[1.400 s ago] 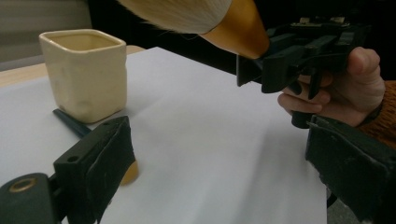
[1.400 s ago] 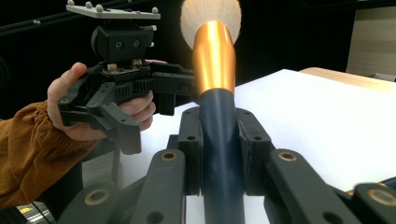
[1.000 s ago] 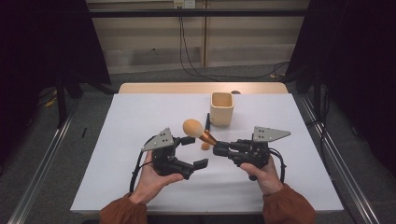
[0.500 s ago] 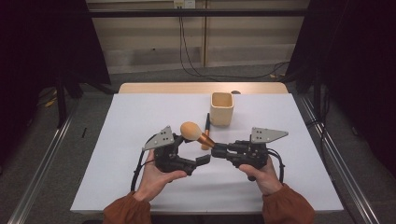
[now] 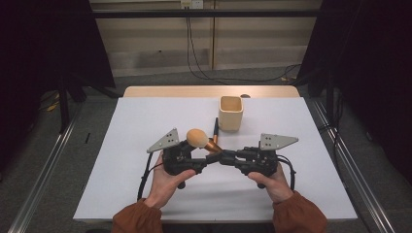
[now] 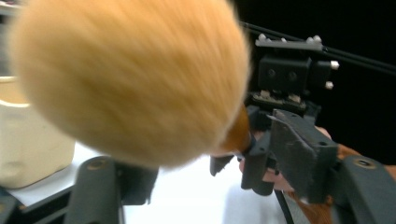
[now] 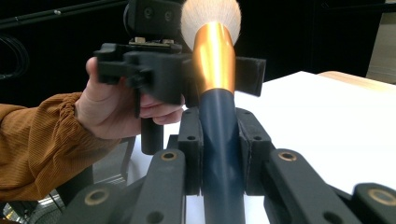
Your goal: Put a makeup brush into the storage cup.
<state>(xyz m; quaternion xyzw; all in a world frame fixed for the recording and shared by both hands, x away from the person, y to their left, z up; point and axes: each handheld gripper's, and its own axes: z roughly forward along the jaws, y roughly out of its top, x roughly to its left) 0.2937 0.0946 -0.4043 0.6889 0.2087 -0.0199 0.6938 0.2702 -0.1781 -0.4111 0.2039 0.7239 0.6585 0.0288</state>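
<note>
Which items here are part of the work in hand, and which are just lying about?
In the job:
makeup brush, clamped by its handle in the right gripper
left gripper, jaws just closing around its bristle end

Lying about:
cream cup
dark pen-like stick beside the cup

No readable text, label or number appears anywhere.

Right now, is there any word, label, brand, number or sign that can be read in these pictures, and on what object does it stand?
None can be read.
Makeup brush: its dark handle and copper ferrule are plain.
Beige cup: plain walls, no print.
Left gripper and right gripper: black parts and grey plates bear no lettering.
White table cover: blank.
Wall fitting at the top: too small to read.
</note>
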